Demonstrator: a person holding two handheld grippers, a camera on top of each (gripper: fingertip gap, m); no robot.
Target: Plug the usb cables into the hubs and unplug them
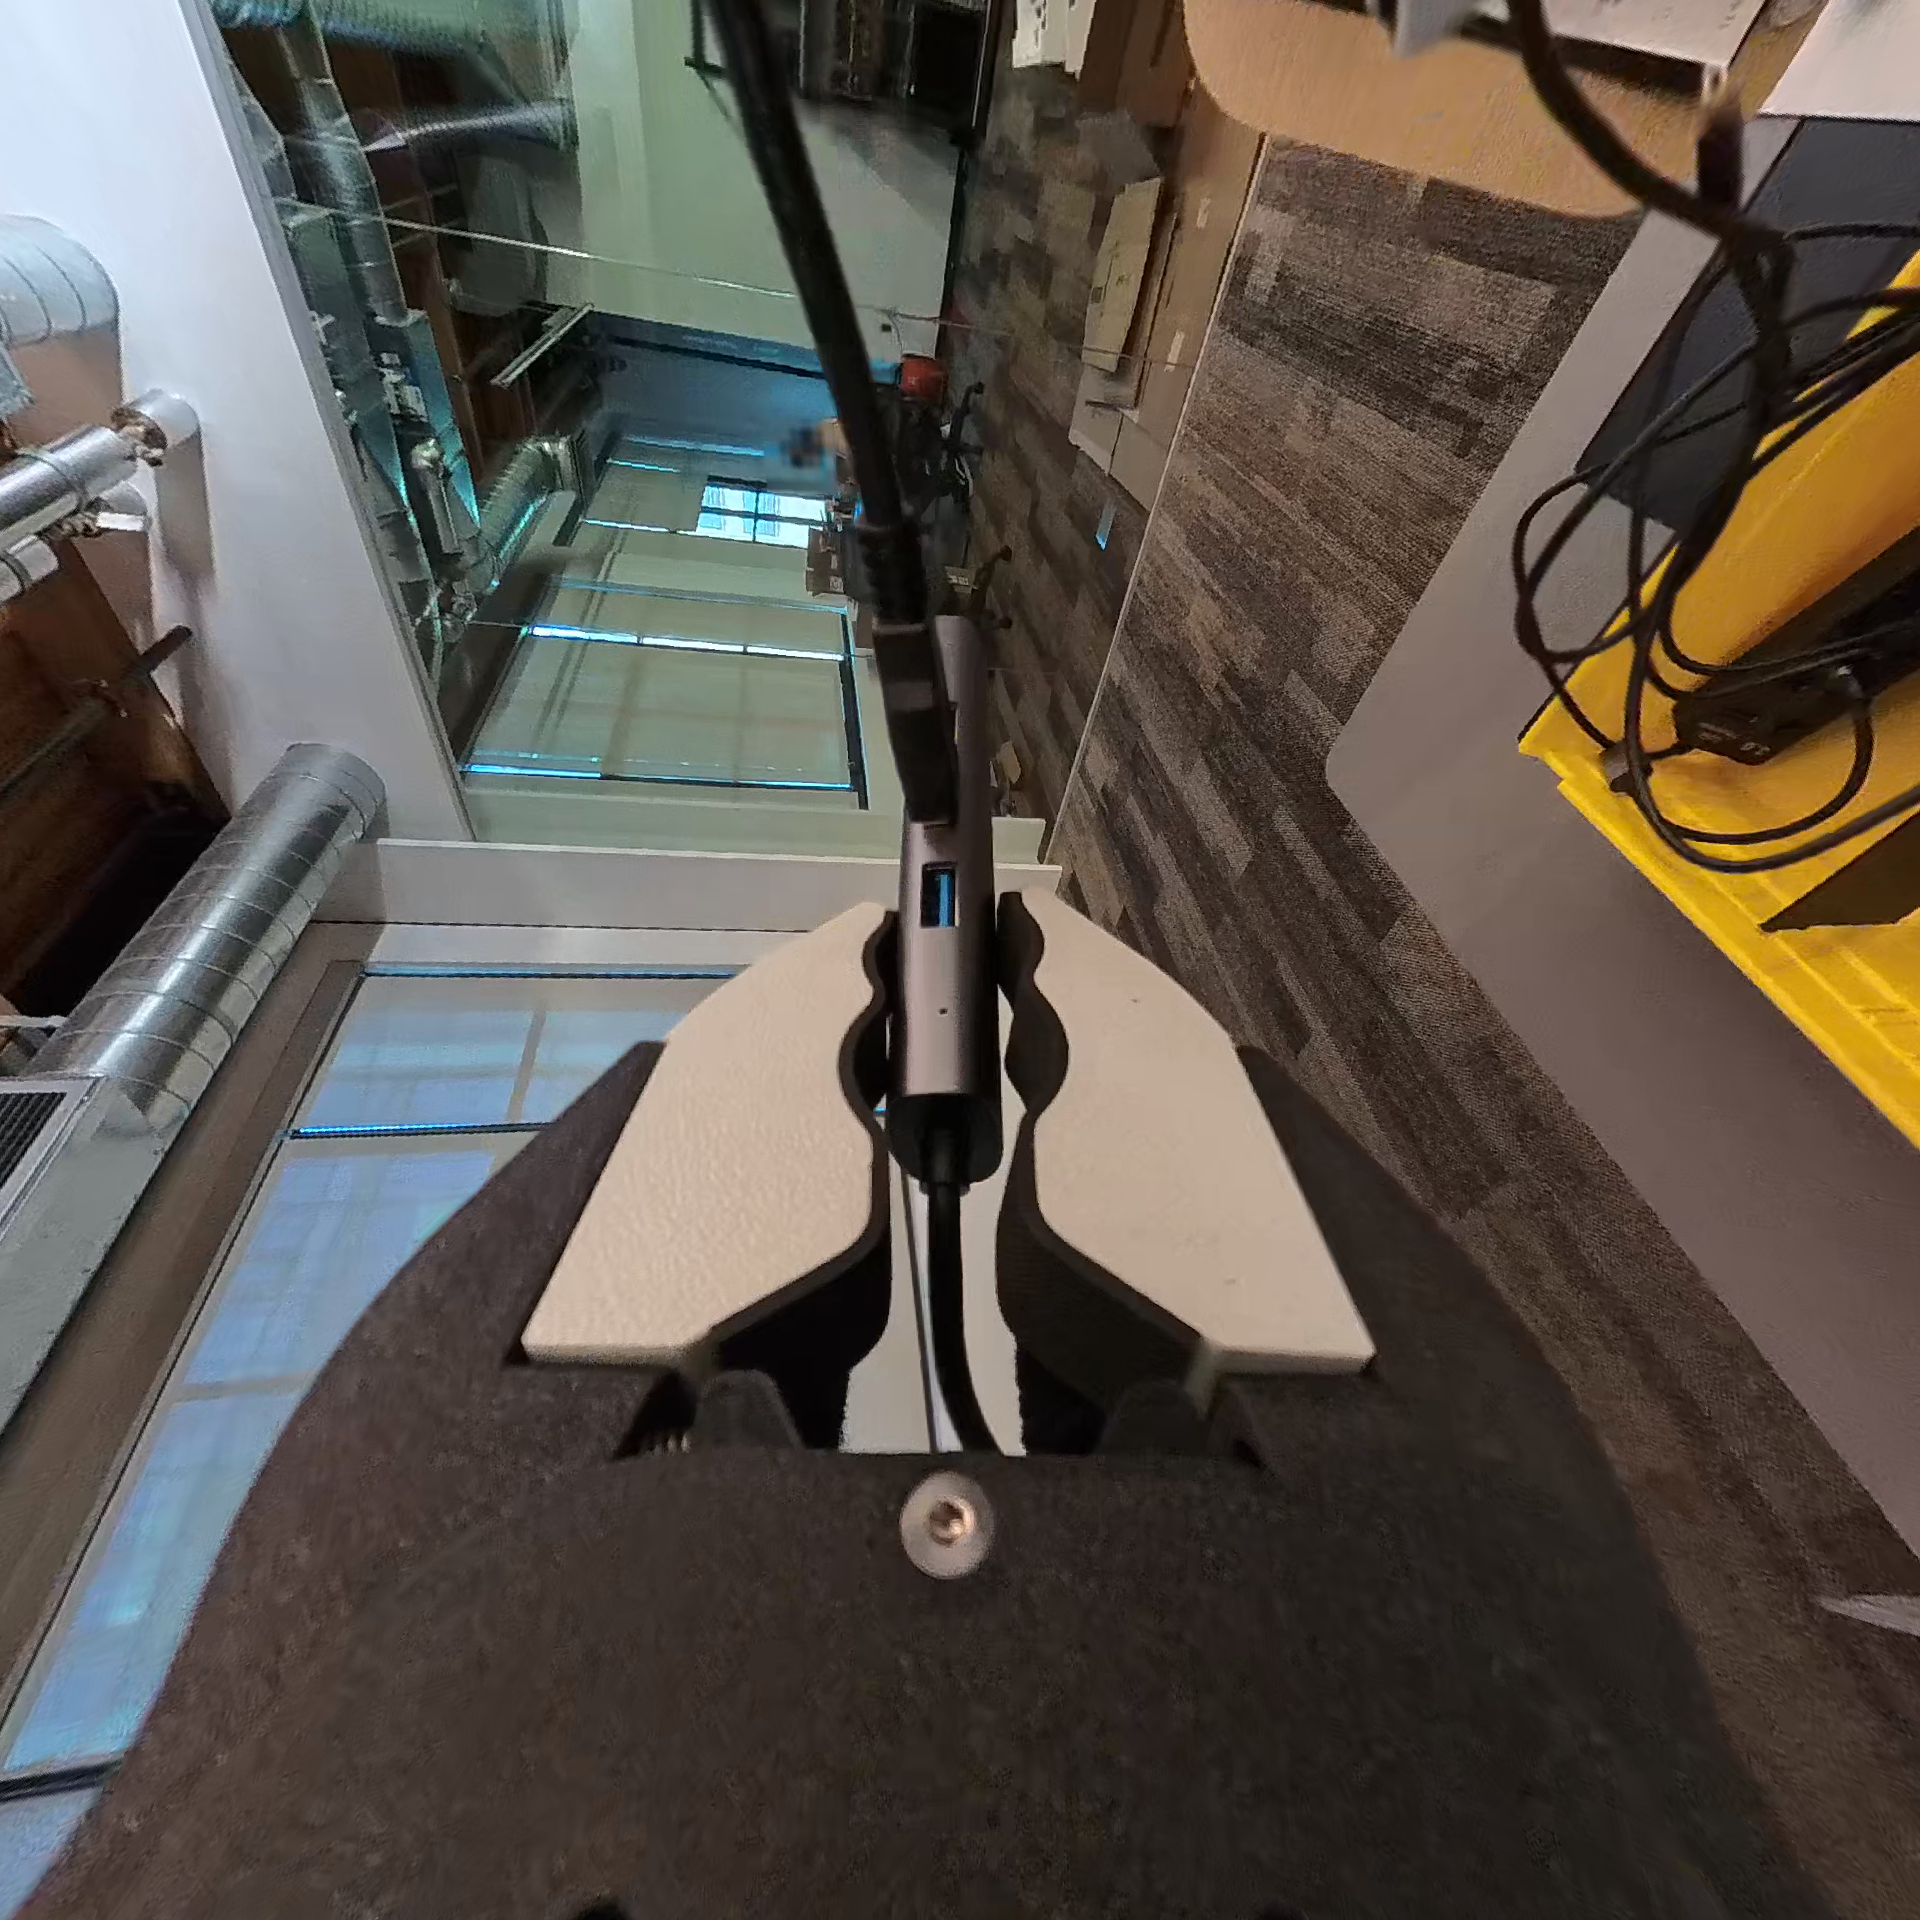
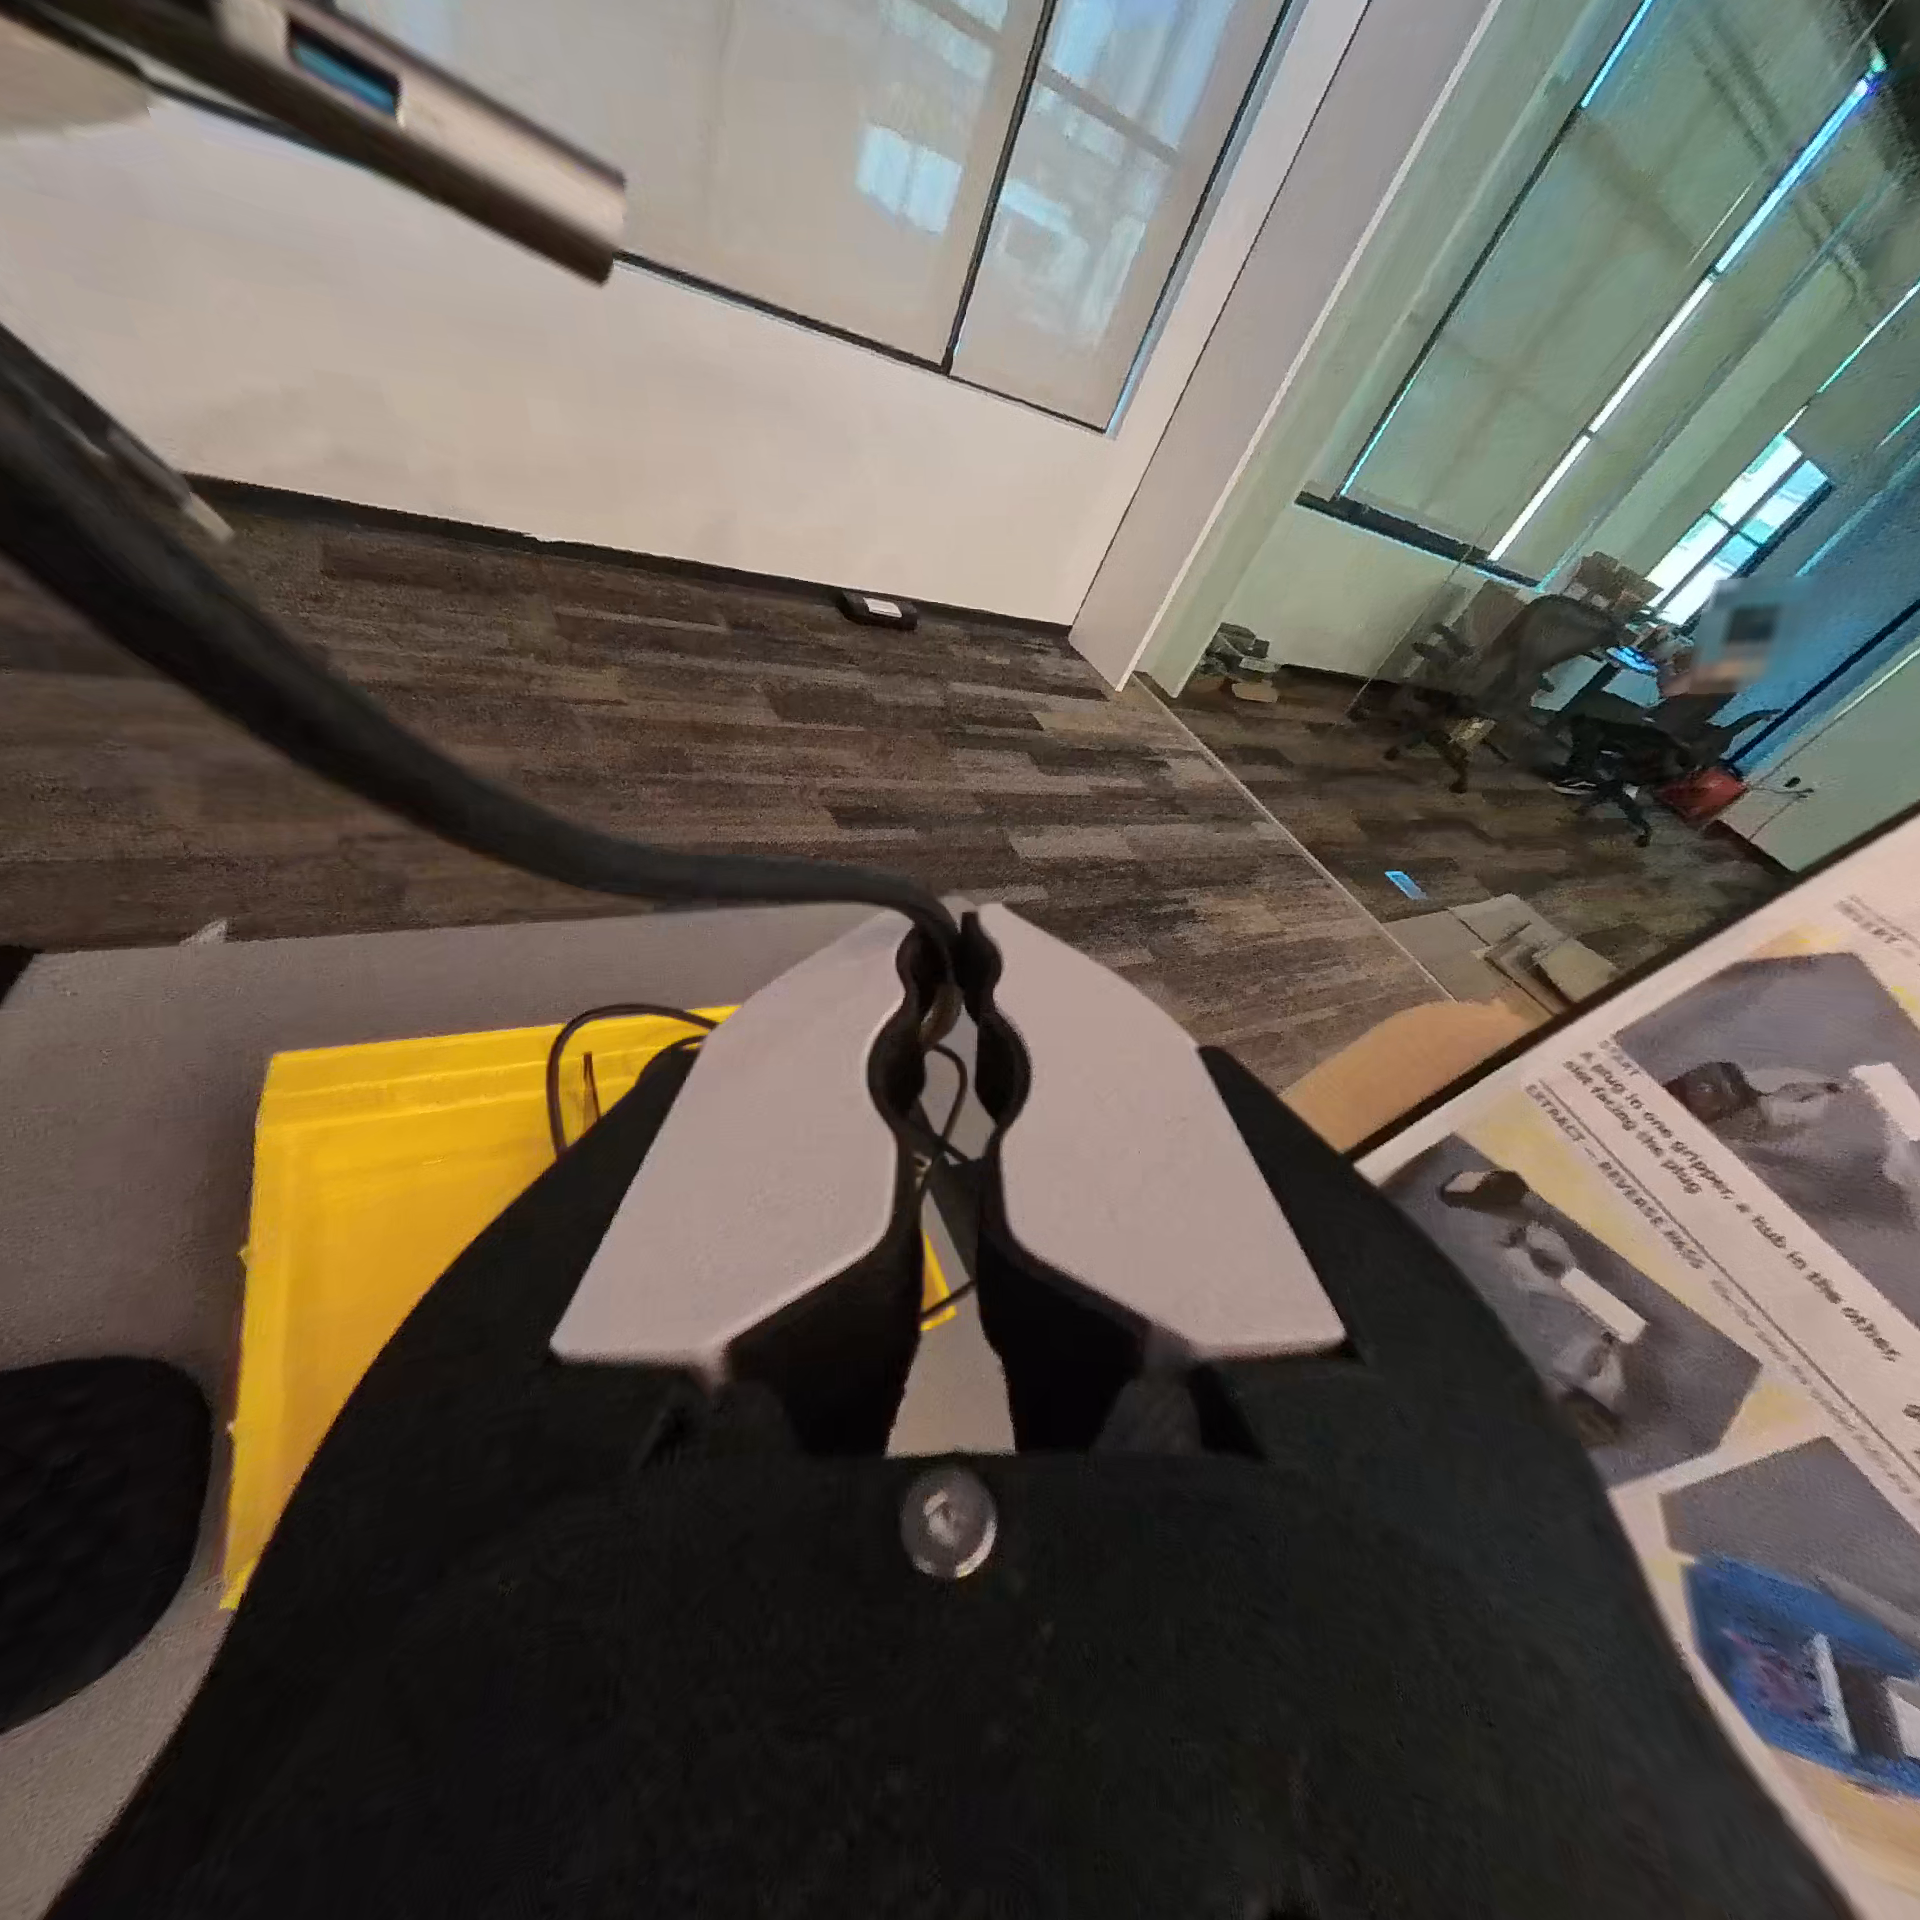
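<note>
Both pairs of fingers are clenched on something. My left gripper [image 1: 943,925] grips the grey hub [image 1: 948,997] by its sides, lengthwise between the pads, its own lead trailing back toward me; the hub is up in the air with a free blue port facing me just past the fingertips. My right gripper [image 2: 958,930] pinches the thick black cable [image 2: 343,727] at the very tips, jaws nearly touching. That cable arcs away to the far left, where the hub shows again, blurred.

In the left wrist view the black plug [image 1: 923,727] lies along the hub at the port just beyond the blue one — seated or only resting there, I cannot tell. So I judge this to be either the end of plugging in or the start of pulling out. If it is pulling out, my hold on the cable rather than the plug is poor — better to regrip the plug and draw it straight out.

Below, near left on the grey table [image 2: 104,1143], sits a yellow bin [image 2: 416,1143] of thin wires.
</note>
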